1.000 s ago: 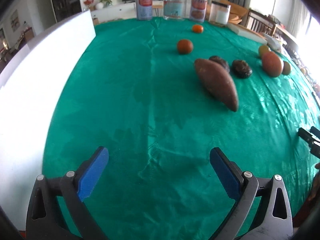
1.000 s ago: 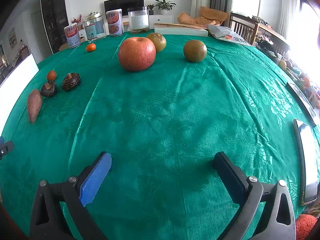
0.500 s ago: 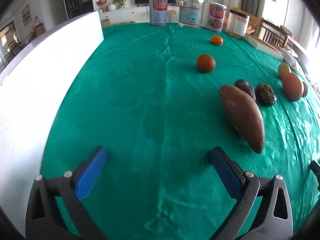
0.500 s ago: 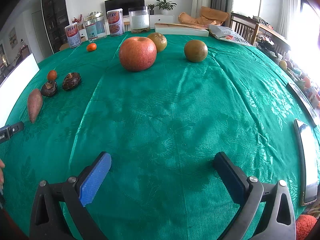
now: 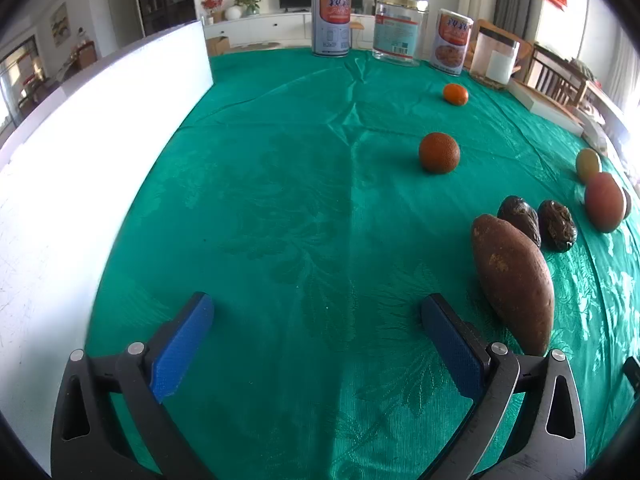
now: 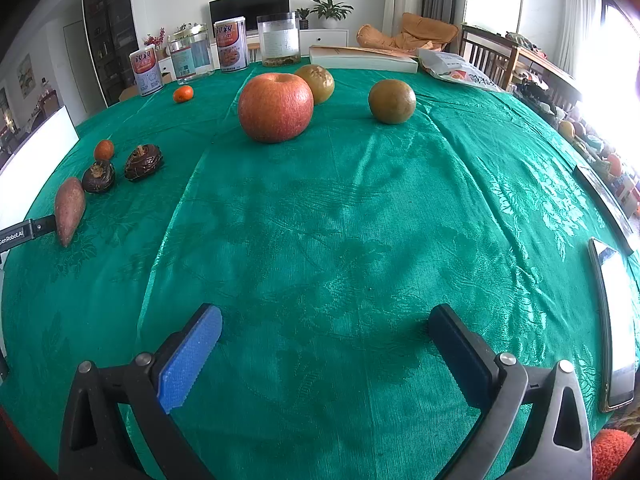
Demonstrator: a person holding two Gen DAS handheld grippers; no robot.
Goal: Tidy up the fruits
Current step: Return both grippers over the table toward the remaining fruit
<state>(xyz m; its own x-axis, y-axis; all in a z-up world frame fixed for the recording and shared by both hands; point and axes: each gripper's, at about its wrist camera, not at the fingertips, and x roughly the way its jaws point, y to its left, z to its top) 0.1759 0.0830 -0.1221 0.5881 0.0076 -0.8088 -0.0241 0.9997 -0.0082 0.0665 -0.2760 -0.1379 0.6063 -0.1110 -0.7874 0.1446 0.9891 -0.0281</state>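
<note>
On the green tablecloth [image 5: 300, 184] lie a sweet potato [image 5: 512, 280], two dark taro roots [image 5: 520, 218] [image 5: 557, 225], a dark orange [image 5: 439, 152], a small tangerine [image 5: 455, 93] and a red apple [image 5: 604, 207]. My left gripper [image 5: 316, 336] is open and empty, low over the cloth, with the sweet potato just right of its right finger. In the right wrist view the apple [image 6: 275, 107] and two brownish-green fruits [image 6: 320, 83] [image 6: 392, 101] lie far ahead of my right gripper [image 6: 324, 344], which is open and empty.
A white board [image 5: 92, 152] stands along the table's left side. Tins and jars [image 5: 396, 38] line the far edge, beside a flat white box [image 6: 362, 64]. A phone [image 6: 614, 320] lies at the right edge. The left gripper's tip [image 6: 26, 232] shows at left.
My left gripper has moved forward and turned left, so the sweet potato has slid from centre-right to just beside its right finger. My right gripper has barely moved.
</note>
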